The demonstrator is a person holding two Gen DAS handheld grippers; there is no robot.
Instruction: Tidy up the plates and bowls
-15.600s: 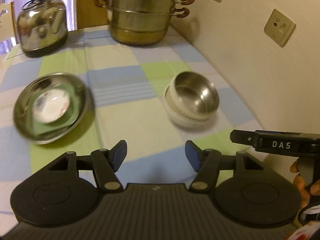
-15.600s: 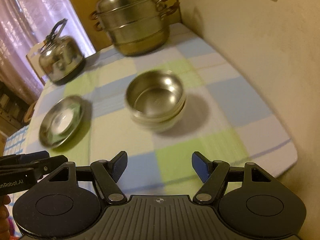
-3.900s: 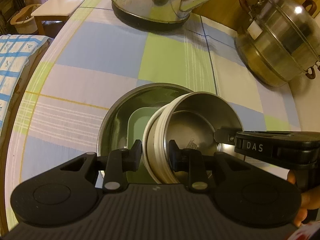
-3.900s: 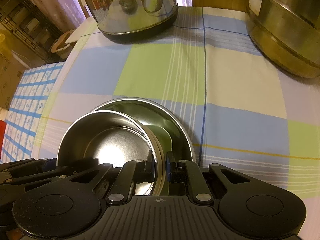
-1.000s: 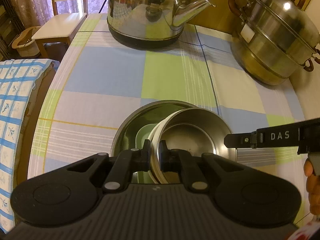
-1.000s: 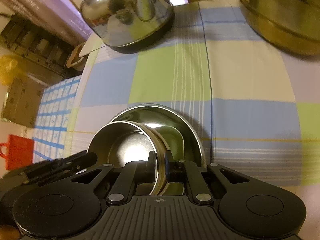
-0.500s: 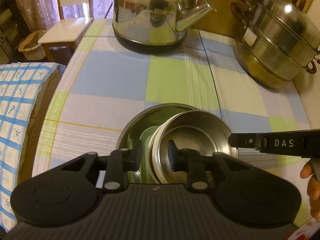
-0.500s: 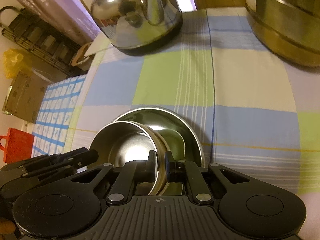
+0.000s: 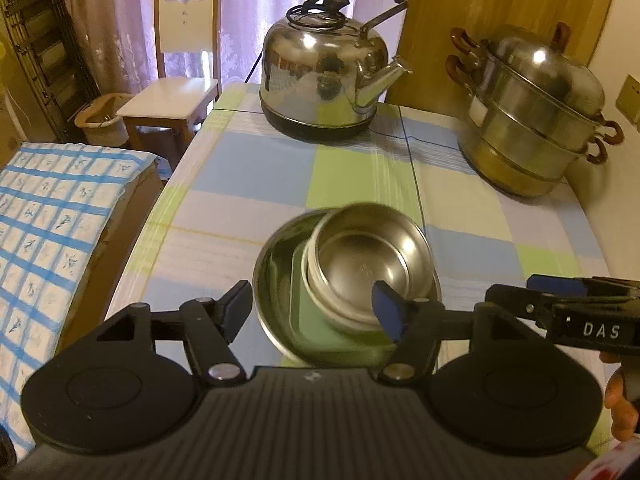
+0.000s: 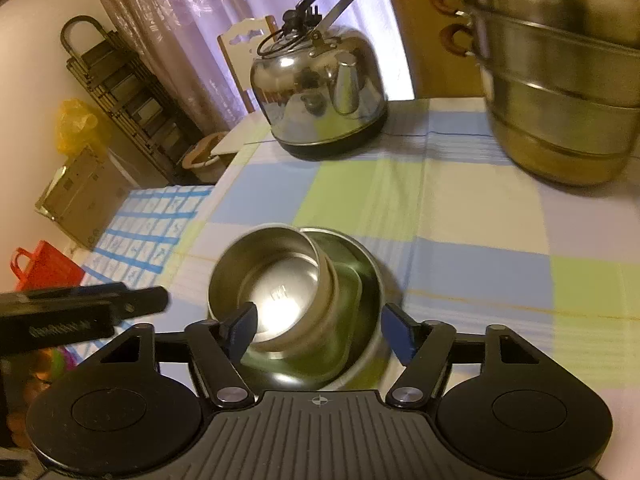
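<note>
Stacked bowls (image 9: 368, 268) on the plate (image 9: 276, 304), beyond both pairs of just-opened, empty fingers (image 9: 236, 306), untouched.

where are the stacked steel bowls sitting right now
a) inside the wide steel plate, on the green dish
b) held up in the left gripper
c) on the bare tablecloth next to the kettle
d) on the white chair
a: the stacked steel bowls rest on the green dish inside the wide steel plate, and both grippers are open and clear of them.
</note>
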